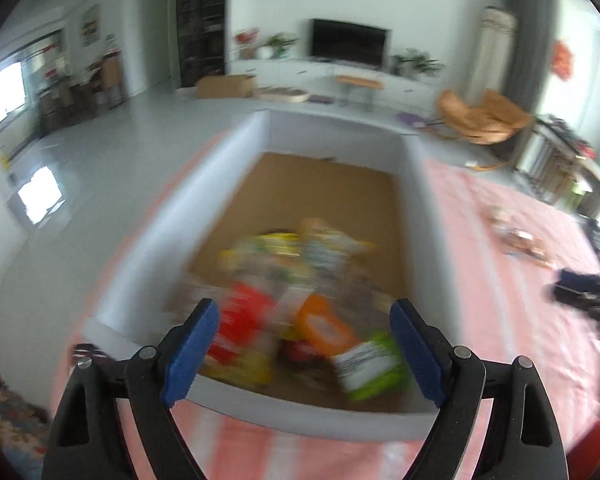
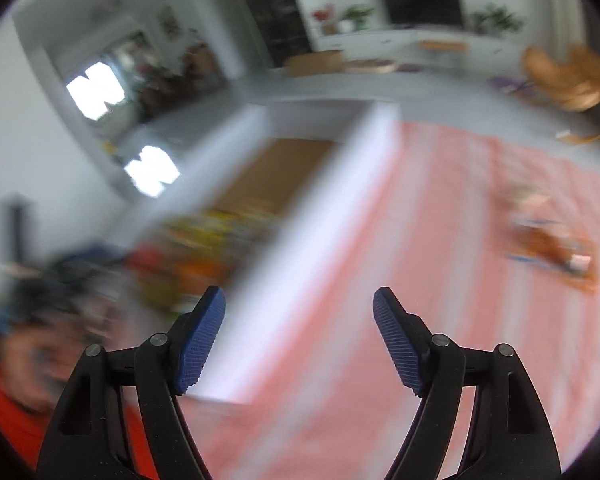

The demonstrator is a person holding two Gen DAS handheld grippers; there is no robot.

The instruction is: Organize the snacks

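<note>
1. The left gripper hangs over the near end of a white-walled box with a brown cardboard floor. Its two blue-padded fingers are spread wide with nothing between them.
2. A heap of snack packets lies in the near half of the box. The picture is smeared, so only colours can be told: a red packet to the left, an orange packet in the middle, a green and white packet nearest on the right, and yellow ones behind.
3. The far half of the box floor is bare cardboard.
4. The box stands on a surface covered with a pink and white striped cloth.
5. Well apart from the box, out on the cloth to its right, lie a few more snack packets, brownish and orange and too blurred to describe further.
6. The right gripper hovers just outside the right wall of the box, above the striped cloth. Its blue-padded fingers are also spread wide and hold nothing.
7. In the right wrist view, the left gripper and the person's hand show only as a dark blur at the left edge, with an orange-red sleeve below.
8. Beyond the surface is a living room with a television on a low white cabinet and a tan chair on the right.
</note>
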